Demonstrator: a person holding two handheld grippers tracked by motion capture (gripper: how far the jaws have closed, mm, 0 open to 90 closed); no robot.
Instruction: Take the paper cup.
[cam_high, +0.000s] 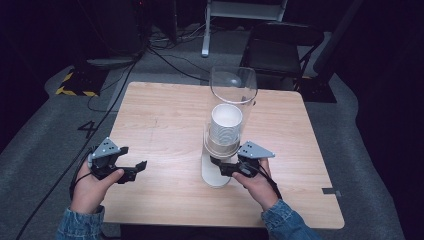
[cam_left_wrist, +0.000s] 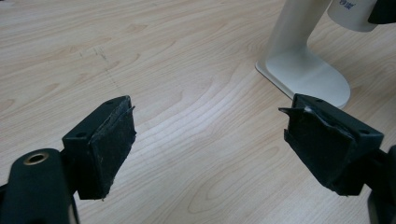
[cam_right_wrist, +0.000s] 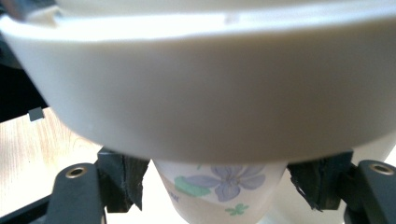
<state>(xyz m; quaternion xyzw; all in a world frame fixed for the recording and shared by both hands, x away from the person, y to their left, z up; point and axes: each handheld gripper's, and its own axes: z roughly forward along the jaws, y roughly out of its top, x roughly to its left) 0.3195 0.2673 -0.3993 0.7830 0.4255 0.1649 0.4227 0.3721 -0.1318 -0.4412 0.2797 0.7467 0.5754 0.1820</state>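
Cup dispenser (cam_high: 218, 172) stands near table's (cam_high: 165, 200) front edge. Right gripper (cam_right_wrist: 215, 184) brackets the bottom paper cup (cam_right_wrist: 219, 191), pads apart, not pinching. Left gripper (cam_left_wrist: 212, 149) spread, idle. Next: pinch, pull down.

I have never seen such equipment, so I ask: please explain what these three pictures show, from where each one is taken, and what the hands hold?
A person sits at a wooden table with a hand-held two-jaw tool in each hand. The high view looks down from above; the two other cameras ride on the tools. On the table stands a cup dispenser, a clear tube on a white stand, filled with paper cups. The left gripper hangs open over bare wood. The right gripper has its jaws on either side of the bottom cup, which has a flower print, not clearly pressing it.
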